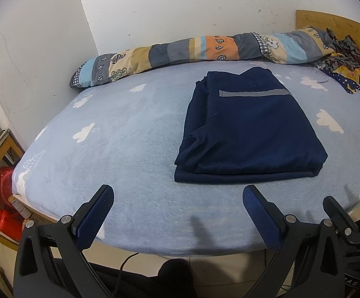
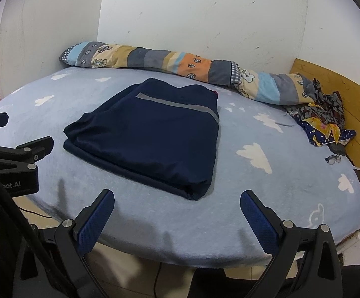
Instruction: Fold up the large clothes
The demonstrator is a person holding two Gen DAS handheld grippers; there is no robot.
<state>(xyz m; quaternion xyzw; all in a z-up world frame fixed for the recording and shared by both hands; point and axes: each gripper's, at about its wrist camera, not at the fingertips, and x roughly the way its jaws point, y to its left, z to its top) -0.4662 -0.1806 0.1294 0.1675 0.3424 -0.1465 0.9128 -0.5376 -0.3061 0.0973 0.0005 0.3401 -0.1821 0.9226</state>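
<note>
A dark navy garment (image 1: 246, 126) with a grey reflective stripe lies folded into a flat rectangle on the light blue bed sheet (image 1: 120, 149). It sits toward the middle of the bed in the right wrist view too, the navy garment (image 2: 152, 134). My left gripper (image 1: 178, 193) is open near the bed's front edge, short of the garment, with nothing between its fingers. My right gripper (image 2: 177, 198) is also open, just in front of the garment's near corner, holding nothing.
A rolled patchwork quilt (image 1: 204, 47) lies along the wall at the back. Crumpled patterned cloth (image 2: 323, 114) and glasses (image 2: 333, 159) sit near the wooden headboard (image 2: 348, 104) on the right. A red object (image 1: 3, 198) stands on the floor at left.
</note>
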